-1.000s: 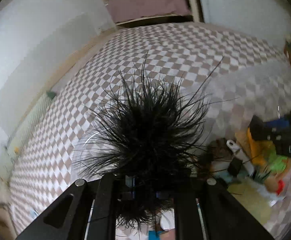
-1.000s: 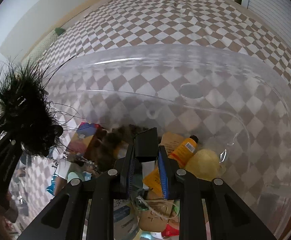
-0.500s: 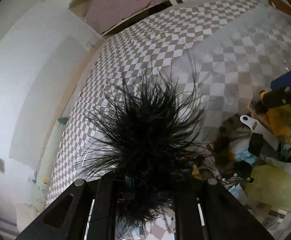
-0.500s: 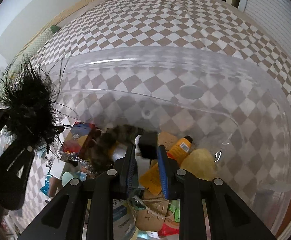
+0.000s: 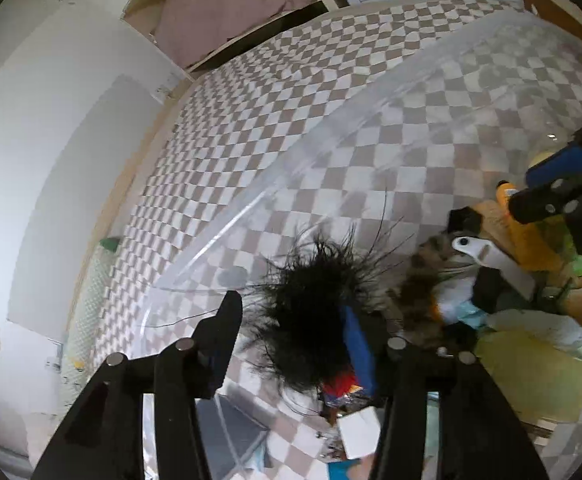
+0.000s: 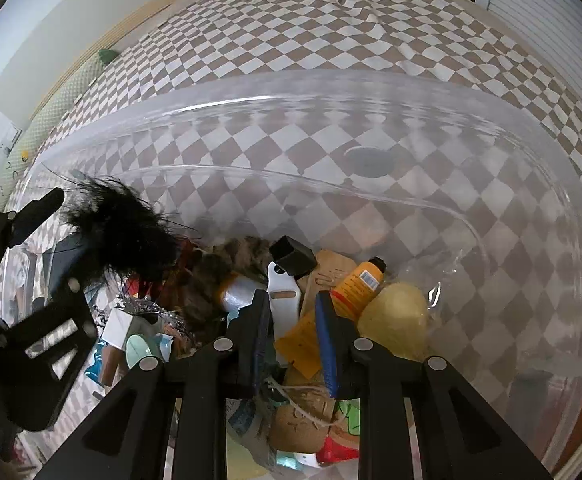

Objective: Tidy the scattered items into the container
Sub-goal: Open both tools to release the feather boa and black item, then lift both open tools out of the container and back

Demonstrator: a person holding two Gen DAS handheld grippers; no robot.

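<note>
A black feathery tuft (image 5: 311, 312) sits low inside the clear plastic tub (image 5: 331, 128), between the jaws of my left gripper (image 5: 291, 308). Those jaws are opening: the tuft leans on the blue right pad, and the left finger stands clear of it. The right gripper (image 6: 293, 312) points down into the tub, its jaws a narrow gap apart. A white strip with a black cap (image 6: 283, 300) lies on the pile just beyond its tips and looks loose. In the left wrist view, that strip (image 5: 487, 256) rests below the right gripper (image 5: 527, 188).
The tub's pile holds an orange tube (image 6: 357, 284), a yellow sponge (image 6: 395, 316), a brown furry item (image 6: 231, 260) and a small white box (image 6: 117, 326). The tub rests on a checkered bedsheet (image 6: 291, 20). A wall runs along the left.
The left jaws have spread and the tuft has sunk lower into the tub. The black-capped white strip has slid out from between the right fingers onto the pile.
</note>
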